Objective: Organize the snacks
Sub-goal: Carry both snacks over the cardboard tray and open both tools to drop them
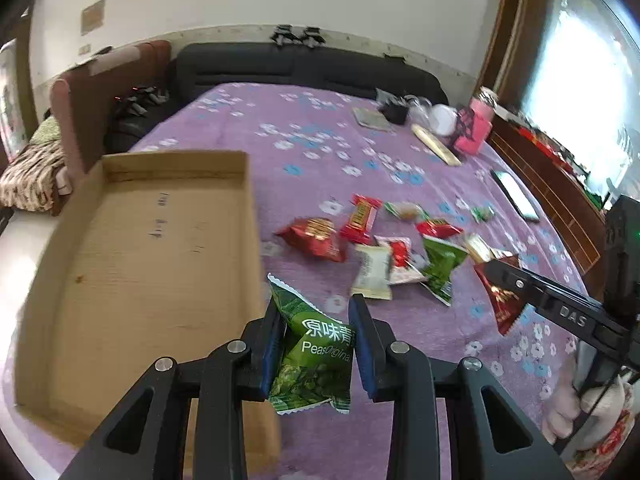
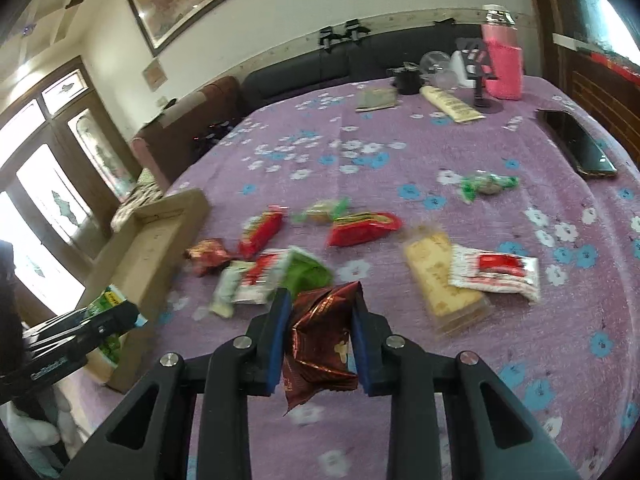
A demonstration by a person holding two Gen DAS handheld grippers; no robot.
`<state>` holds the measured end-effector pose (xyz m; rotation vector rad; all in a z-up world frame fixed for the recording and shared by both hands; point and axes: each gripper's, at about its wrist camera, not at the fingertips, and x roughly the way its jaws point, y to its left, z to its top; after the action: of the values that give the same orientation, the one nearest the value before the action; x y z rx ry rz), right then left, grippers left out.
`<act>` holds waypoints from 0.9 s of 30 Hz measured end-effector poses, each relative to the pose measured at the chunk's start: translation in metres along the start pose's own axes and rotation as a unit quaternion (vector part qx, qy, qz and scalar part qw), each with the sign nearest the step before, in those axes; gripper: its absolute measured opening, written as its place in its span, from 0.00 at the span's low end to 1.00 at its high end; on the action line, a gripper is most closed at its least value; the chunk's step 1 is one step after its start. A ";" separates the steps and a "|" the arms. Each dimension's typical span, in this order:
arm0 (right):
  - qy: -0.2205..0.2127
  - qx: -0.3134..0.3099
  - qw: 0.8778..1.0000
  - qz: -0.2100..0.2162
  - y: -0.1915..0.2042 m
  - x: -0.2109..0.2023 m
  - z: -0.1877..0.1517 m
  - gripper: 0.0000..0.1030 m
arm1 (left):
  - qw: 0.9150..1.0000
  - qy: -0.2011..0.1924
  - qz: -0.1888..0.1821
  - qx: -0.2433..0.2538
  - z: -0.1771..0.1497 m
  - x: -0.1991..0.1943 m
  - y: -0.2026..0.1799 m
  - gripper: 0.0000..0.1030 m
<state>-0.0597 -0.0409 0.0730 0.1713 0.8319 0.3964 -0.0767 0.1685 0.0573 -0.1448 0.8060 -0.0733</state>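
Now we have a packet in each claw: the left claw [image 1: 318, 344] pinches the green pea packet [image 1: 310, 356] just beside the cardboard box [image 1: 140, 264], and the right claw [image 2: 320, 340] clamps the brown foil packet [image 2: 320, 344] above the worktop [image 2: 400, 152]; we should carry both over the box rim before loosening

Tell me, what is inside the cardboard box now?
The cardboard box shows only its bare floor, no snacks. Its near corner is covered by the left tongs holding the green pea packet.
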 end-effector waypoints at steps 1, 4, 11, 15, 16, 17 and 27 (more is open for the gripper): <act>0.002 -0.008 1.000 0.005 0.008 -0.001 0.001 0.27 | 1.000 -0.004 0.006 -0.003 0.001 -0.003 0.005 0.32; 0.020 -0.031 0.999 0.036 0.041 0.003 0.004 0.27 | 0.999 -0.016 0.027 -0.021 0.000 -0.012 0.027 0.32; 0.068 -0.102 0.987 0.103 0.141 0.032 0.001 0.27 | 0.994 -0.029 0.077 -0.073 -0.009 -0.028 0.088 0.32; 0.088 -0.141 0.979 0.119 0.189 0.050 -0.005 0.27 | 0.989 -0.029 0.111 -0.094 -0.015 -0.029 0.118 0.33; 0.092 -0.149 0.977 0.120 0.198 0.055 -0.006 0.27 | 0.988 -0.029 0.118 -0.098 -0.016 -0.029 0.124 0.33; 0.097 -0.157 0.976 0.120 0.207 0.061 -0.008 0.27 | 0.987 -0.030 0.123 -0.101 -0.018 -0.028 0.128 0.33; 0.130 -0.183 0.969 0.102 0.240 0.106 -0.022 0.28 | 0.982 -0.027 0.144 -0.117 -0.025 -0.024 0.151 0.33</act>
<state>-0.0781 0.2215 0.0580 -0.1433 0.9870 0.7707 -0.1095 0.3181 0.0339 -0.2497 0.7716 0.2978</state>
